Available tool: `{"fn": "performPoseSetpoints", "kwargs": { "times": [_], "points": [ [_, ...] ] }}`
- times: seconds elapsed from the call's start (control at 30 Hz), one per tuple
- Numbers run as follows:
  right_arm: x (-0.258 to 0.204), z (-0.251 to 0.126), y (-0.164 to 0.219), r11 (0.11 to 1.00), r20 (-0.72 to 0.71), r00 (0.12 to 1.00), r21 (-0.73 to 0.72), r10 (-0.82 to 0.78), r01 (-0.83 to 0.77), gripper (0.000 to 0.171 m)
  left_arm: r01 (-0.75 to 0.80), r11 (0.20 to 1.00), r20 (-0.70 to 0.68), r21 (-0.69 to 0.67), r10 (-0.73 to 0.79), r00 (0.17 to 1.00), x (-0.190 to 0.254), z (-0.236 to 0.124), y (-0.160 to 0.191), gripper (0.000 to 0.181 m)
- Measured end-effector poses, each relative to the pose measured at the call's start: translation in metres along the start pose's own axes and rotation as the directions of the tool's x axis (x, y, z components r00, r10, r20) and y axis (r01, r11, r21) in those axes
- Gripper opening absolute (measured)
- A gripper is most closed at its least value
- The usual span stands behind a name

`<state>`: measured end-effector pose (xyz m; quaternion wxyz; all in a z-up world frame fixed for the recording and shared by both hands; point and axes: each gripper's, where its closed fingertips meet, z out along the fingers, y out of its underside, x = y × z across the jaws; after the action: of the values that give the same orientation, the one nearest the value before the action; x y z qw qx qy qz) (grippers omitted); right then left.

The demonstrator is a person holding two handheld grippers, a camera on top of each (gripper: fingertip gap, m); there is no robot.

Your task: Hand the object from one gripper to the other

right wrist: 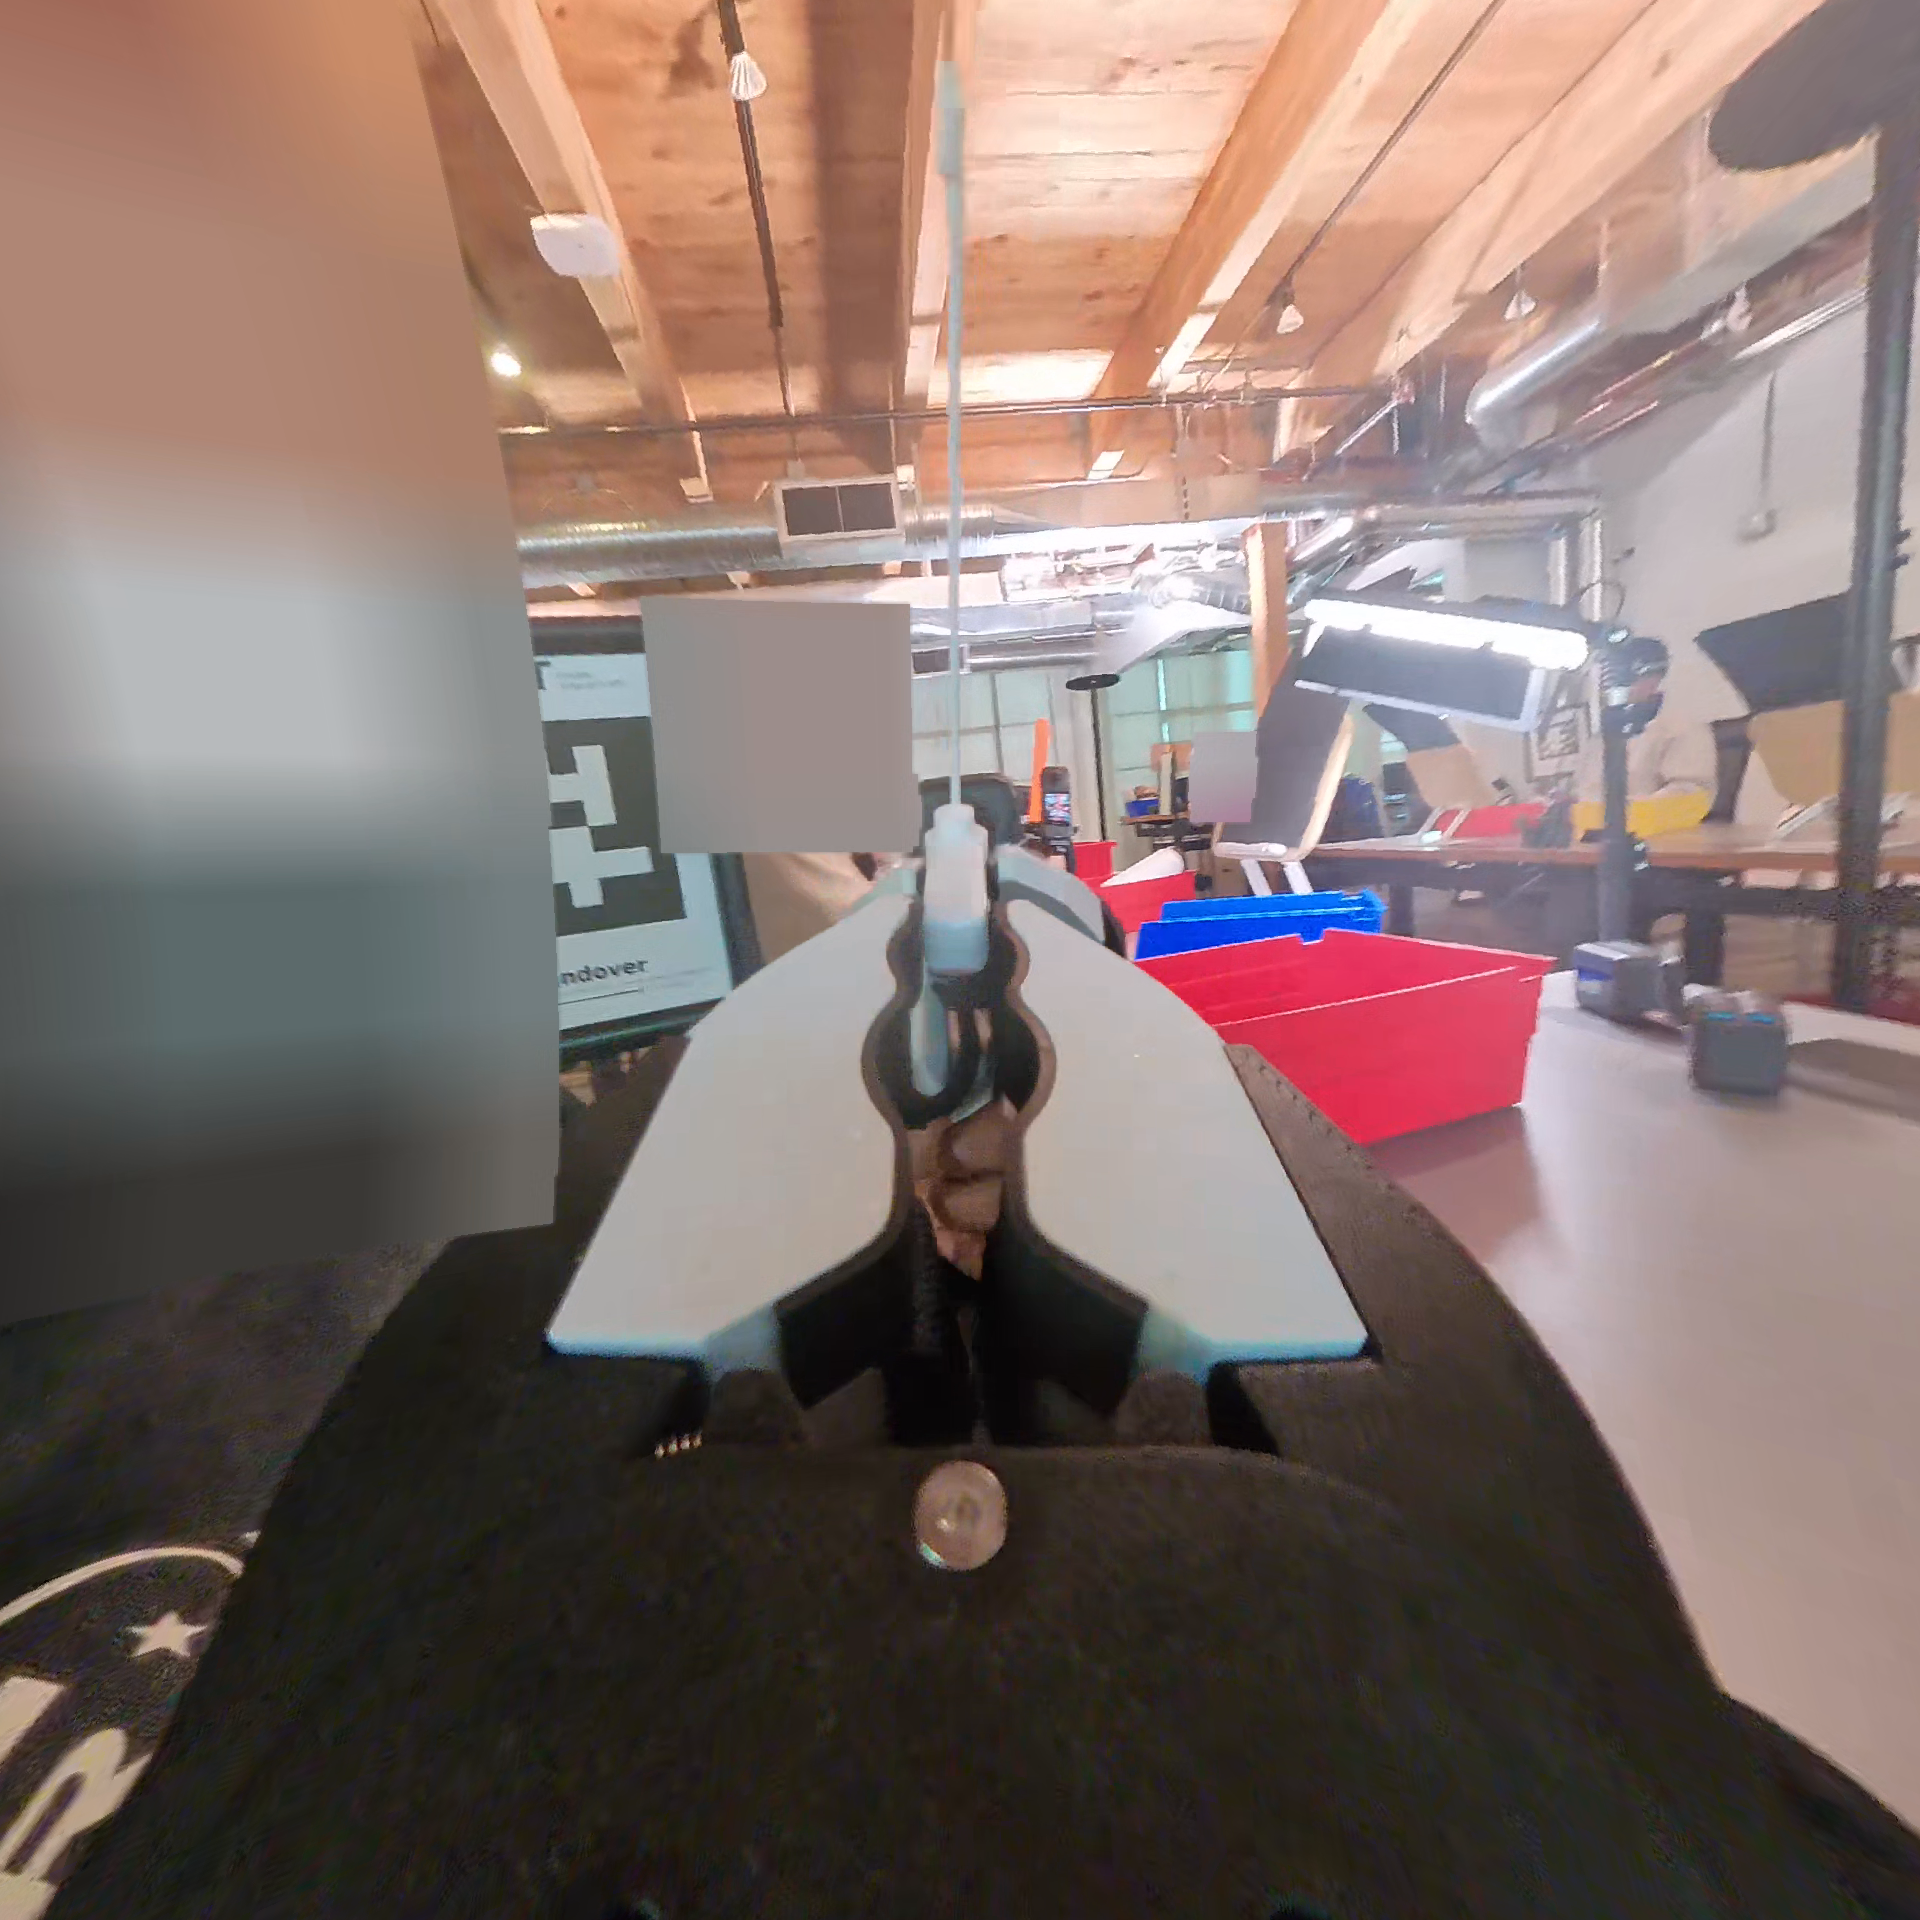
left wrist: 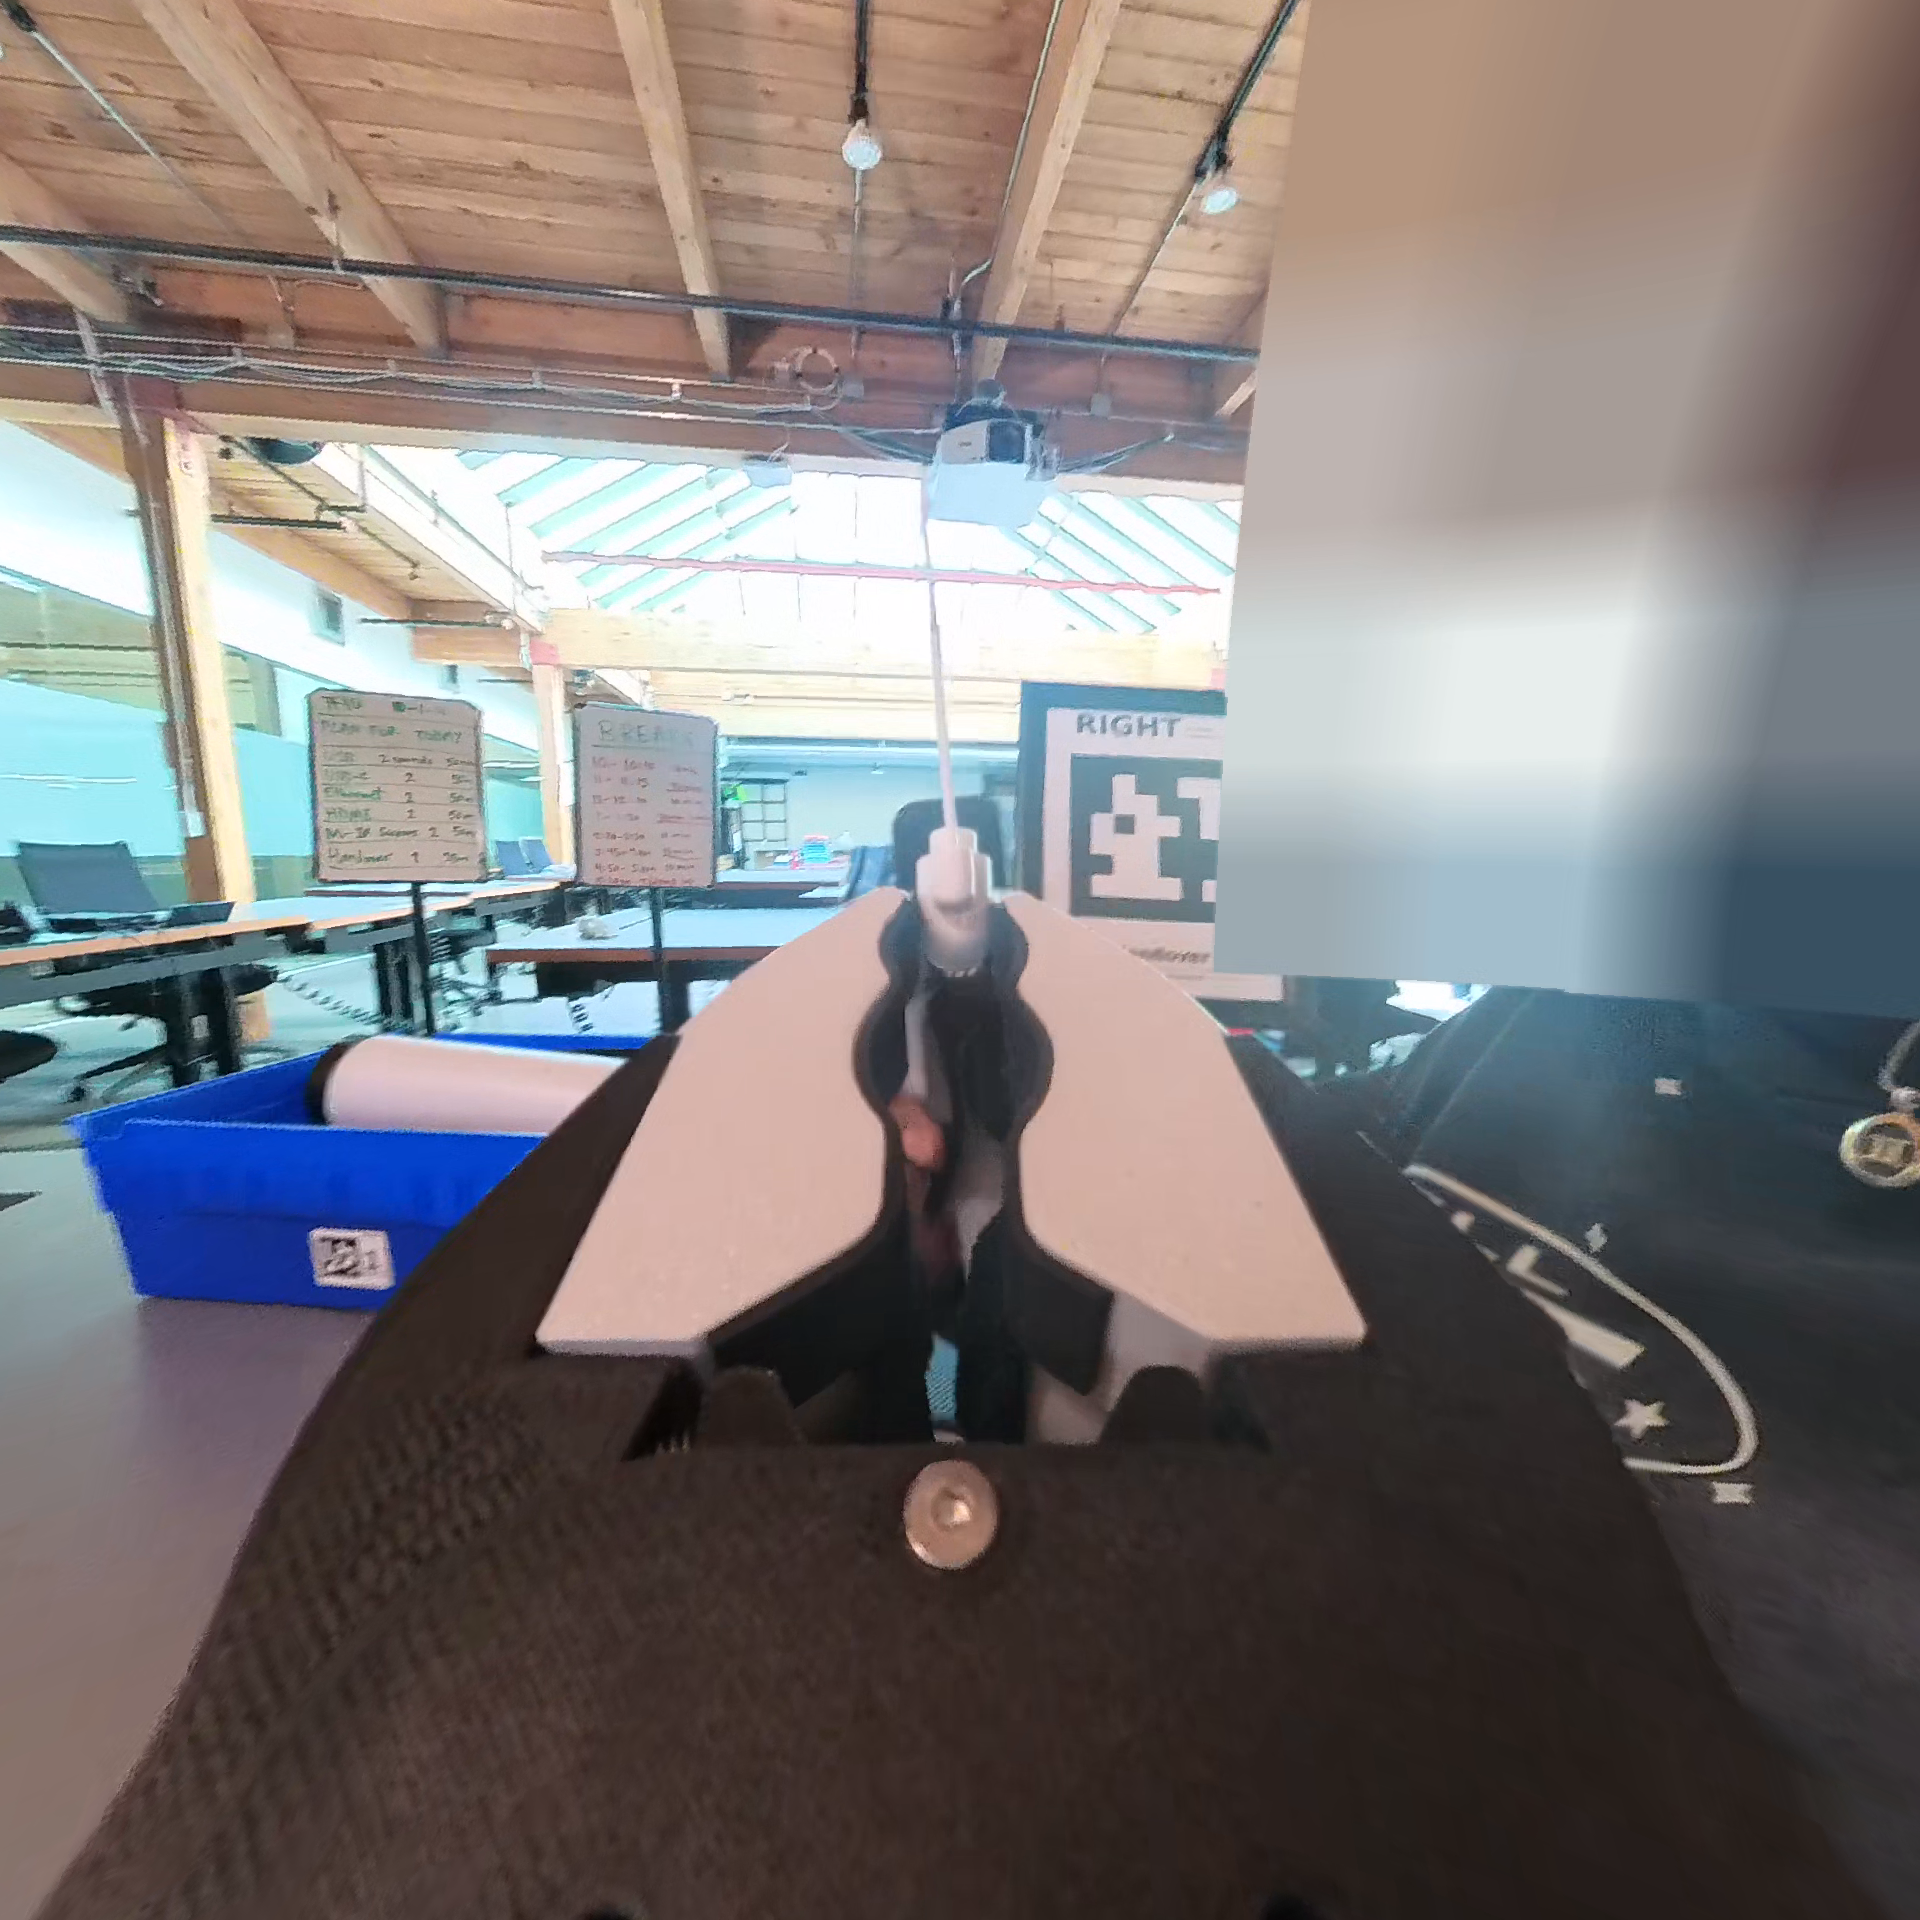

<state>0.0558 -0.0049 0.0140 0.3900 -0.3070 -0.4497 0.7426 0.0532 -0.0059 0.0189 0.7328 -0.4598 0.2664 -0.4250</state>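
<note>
Left hand-held gripper (left wrist: 953,914), white cable (left wrist: 940,717), lower end hidden

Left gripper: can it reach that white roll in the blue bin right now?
Probably not yet. The left gripper is shut on the white cable plug, so its jaws are occupied. Otherwise the way to the white roll in the blue bin looks unobstructed.

Left gripper (left wrist: 954,914) pinching a white cable (left wrist: 948,831) that rises upright, blue bin (left wrist: 260,1184) at left holding a white cylinder (left wrist: 457,1086)
</note>
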Motion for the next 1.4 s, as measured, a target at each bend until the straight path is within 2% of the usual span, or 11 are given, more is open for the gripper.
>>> {"fn": "performPoseSetpoints", "kwargs": {
  "times": [0.03, 0.2, 0.33, 0.4, 0.47, 0.57, 0.63, 0.77, 0.87, 1.03, 1.4],
  "points": [
    [0.002, -0.002, -0.004, 1.000, -0.014, 1.000, 0.008, -0.026, 0.026, 0.012, -0.025, 0.999, 0.022, -0.022, 0.025, 0.999, -0.002, 0.001, 0.003, 0.013],
    [0.020, -0.035, -0.062, 0.972, -0.176, 0.969, 0.129, -0.171, 0.195, 0.012, -0.169, 0.977, 0.102, -0.130, 0.183, 0.978, -0.012, 0.000, 0.014, 0.017],
    [0.053, -0.091, -0.115, 0.923, -0.444, 0.843, 0.080, -0.305, 0.377, 0.012, -0.302, 0.930, 0.174, -0.208, 0.339, 0.925, -0.029, -0.008, 0.018, 0.017],
    [0.078, -0.129, -0.132, 0.900, -0.595, 0.713, -0.040, -0.371, 0.435, 0.011, -0.363, 0.888, 0.264, -0.282, 0.435, 0.861, -0.053, -0.021, 0.019, 0.018],
    [0.109, -0.172, -0.139, 0.872, -0.731, 0.516, -0.227, -0.446, 0.433, 0.011, -0.397, 0.846, 0.376, -0.357, 0.519, 0.767, -0.081, -0.039, 0.016, 0.027],
    [0.155, -0.234, -0.121, 0.827, -0.788, 0.254, -0.517, -0.561, 0.222, 0.012, -0.381, 0.810, 0.479, -0.445, 0.575, 0.663, -0.112, -0.064, 0.013, 0.062],
    [0.177, -0.264, -0.101, 0.805, -0.787, 0.184, -0.591, -0.589, 0.051, 0.012, -0.325, 0.814, 0.527, -0.482, 0.565, 0.635, -0.129, -0.079, 0.018, 0.077],
    [0.205, -0.294, -0.059, 0.748, -0.772, 0.154, -0.635, -0.617, -0.190, 0.012, -0.160, 0.826, 0.636, -0.541, 0.526, 0.564, -0.163, -0.110, 0.039, 0.073],
    [0.215, -0.311, -0.039, 0.694, -0.747, 0.119, -0.656, -0.654, -0.297, 0.012, -0.087, 0.806, 0.649, -0.586, 0.530, 0.546, -0.177, -0.125, 0.058, 0.069],
    [0.224, -0.323, -0.018, 0.634, -0.719, 0.116, -0.668, -0.686, -0.390, 0.012, -0.034, 0.810, 0.654, -0.585, 0.496, 0.571, -0.184, -0.134, 0.077, 0.067],
    [0.226, -0.332, 0.005, 0.516, -0.650, 0.149, -0.704, -0.745, -0.488, 0.013, -0.045, 0.845, 0.675, -0.533, 0.456, 0.580, -0.184, -0.137, 0.072, 0.067]
  ]
}}
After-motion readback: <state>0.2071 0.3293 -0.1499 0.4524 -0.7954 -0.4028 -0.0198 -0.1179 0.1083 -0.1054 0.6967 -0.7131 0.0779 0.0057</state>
